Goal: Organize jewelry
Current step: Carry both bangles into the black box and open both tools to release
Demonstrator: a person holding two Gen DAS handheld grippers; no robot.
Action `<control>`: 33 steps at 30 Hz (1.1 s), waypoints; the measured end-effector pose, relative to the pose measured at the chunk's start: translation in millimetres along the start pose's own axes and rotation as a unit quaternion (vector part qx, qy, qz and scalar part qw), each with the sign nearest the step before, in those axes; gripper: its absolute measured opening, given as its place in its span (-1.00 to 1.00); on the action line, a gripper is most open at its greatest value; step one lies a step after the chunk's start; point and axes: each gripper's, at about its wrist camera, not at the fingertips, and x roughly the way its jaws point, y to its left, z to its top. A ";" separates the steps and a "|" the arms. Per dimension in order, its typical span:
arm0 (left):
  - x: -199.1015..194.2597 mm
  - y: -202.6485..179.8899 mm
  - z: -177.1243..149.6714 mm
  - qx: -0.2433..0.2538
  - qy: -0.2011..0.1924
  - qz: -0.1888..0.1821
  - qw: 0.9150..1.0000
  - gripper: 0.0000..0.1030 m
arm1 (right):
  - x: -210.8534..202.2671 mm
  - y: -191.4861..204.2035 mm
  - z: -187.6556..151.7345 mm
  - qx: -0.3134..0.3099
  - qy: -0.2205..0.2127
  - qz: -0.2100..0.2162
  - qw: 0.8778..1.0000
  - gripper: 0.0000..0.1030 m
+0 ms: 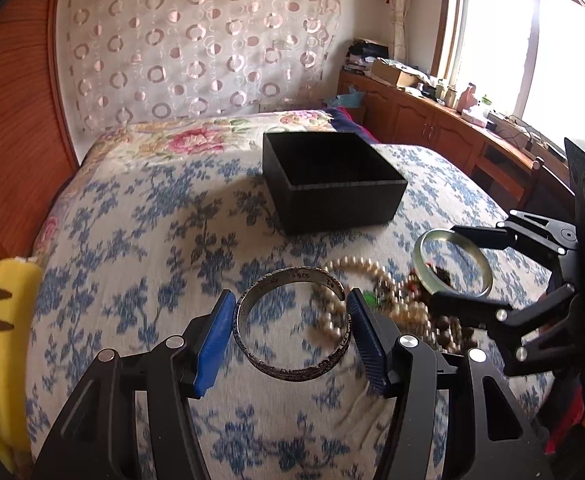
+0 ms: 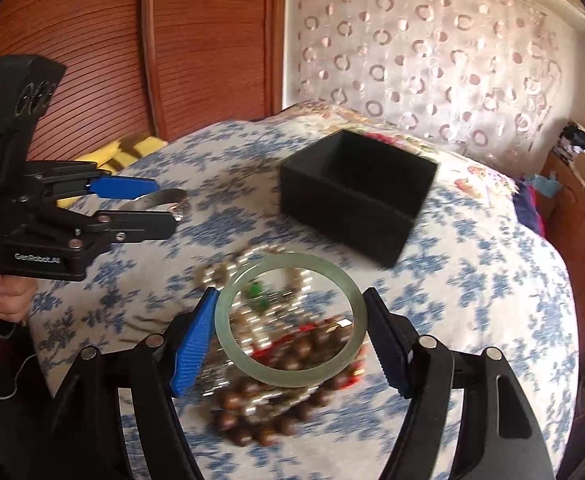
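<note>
Flowery bedspread [image 1: 140,240], black box [image 1: 332,180] sitting beyond both tongs. Left tongs [image 1: 290,330] pinch the silver cuff [image 1: 292,372]; right tongs [image 2: 292,330] grip the green bangle [image 2: 288,376] over a bead pile [image 2: 276,412].

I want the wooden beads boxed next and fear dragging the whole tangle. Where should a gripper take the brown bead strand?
Probably on the brown bead strand's near loop, coming straight down from above: there it lies apart from the jade bangle and pearl necklace. The strand is limp, so pinch across a few beads.
</note>
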 end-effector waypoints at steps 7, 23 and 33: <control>15.7 -10.3 38.1 0.022 -0.018 -0.002 1.000 0.07 | 1.3 -38.5 17.4 0.017 -0.014 -0.024 0.999 0.44; 94.8 -26.6 115.7 0.034 -0.002 -0.010 0.999 0.07 | 17.4 -114.0 43.8 0.060 -0.026 -0.036 0.997 0.45; 121.1 -26.4 126.3 0.033 0.004 -0.010 0.999 0.14 | 31.2 -132.2 55.5 0.062 -0.021 -0.035 0.997 0.45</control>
